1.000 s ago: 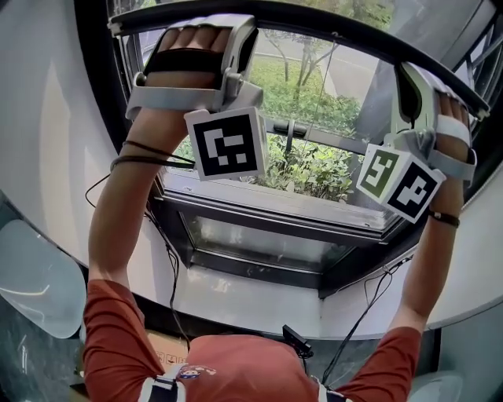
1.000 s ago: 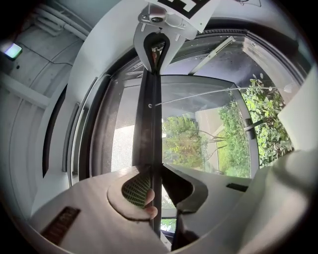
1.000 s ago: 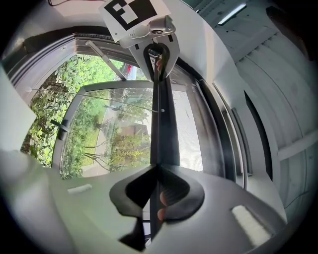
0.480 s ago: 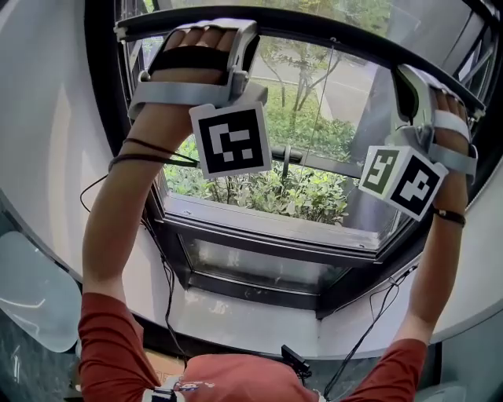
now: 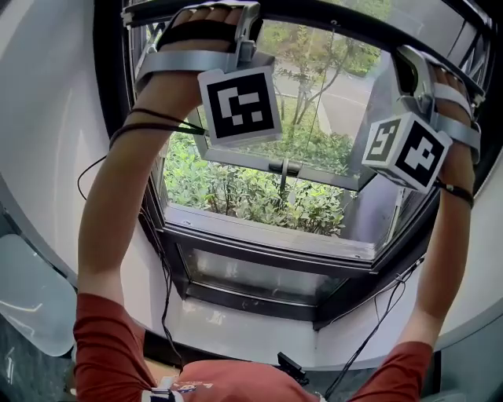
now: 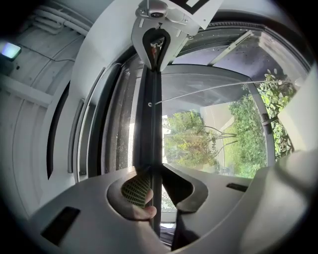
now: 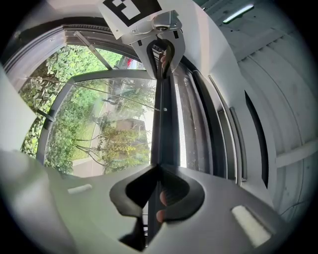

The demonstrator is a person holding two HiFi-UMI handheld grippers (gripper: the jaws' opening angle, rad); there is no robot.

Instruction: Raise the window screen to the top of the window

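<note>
head view first: both arms are up at the window, the left gripper [image 5: 208, 31] at the top left corner of the opening and the right gripper [image 5: 428, 86] at the top right. the screen bar [image 5: 346, 23], dark and slim, runs across between them, high up near the top edge of the window frame [image 5: 267, 235]. below it the opening shows green shrubs [image 5: 236, 188] outside. a thin black cable [image 5: 165, 290] trails down past the lower left corner of the frame, and a red sleeve [image 5: 102, 345] shows at the bottom.

over to the left gripper view: the screen bar [image 6: 149, 124] runs straight away from the camera, and the left gripper [image 6: 151, 186] has its fingers [image 6: 135, 191] clamped on it, pads pressed on both sides. at the far end of the bar the right gripper [image 6: 158, 47] is on it too.

now the right gripper view: same picture mirrored. the right gripper [image 7: 158, 191] has its fingers [image 7: 181, 191] closed tight on the screen bar [image 7: 164, 129], almost together around the narrow strip. the left gripper [image 7: 164, 49] grips the far end, with trees and a road beyond the glass.
</note>
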